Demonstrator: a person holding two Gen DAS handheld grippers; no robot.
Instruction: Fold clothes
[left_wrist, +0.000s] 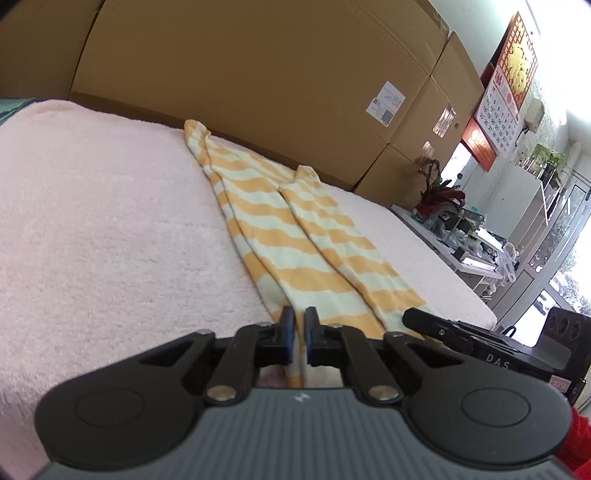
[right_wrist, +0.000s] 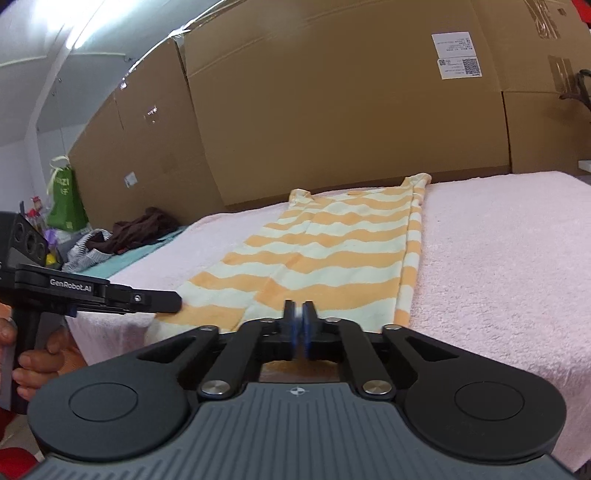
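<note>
On the pink blanket: a striped garment (left_wrist: 295, 236), orange and cream, lies flat and stretched lengthwise toward the cardboard boxes (left_wrist: 258, 74) behind the blanket (left_wrist: 92, 221).
Garment's near end: at the blanket's front edge, where both grippers meet it.
Garment's far end: two narrow tips close to the boxes.
Left gripper (left_wrist: 299, 321): fingers drawn close together with a strip of the striped cloth running between them; it pinches the garment's near hem on the side toward the blanket's wide bare stretch.
Right gripper (right_wrist: 299, 314): fingers pressed nearly together on the near hem, cloth showing below between them.
The two grippers: side by side along the same hem; each shows in the other's view, lying low against the garment's near corner.
Hand (right_wrist: 33, 363): wrapped round the left gripper's handle, seen in the right wrist view.
Beyond the blanket's left end: a heap of dark clothes (right_wrist: 140, 229) and a green bag (right_wrist: 66, 203).
</note>
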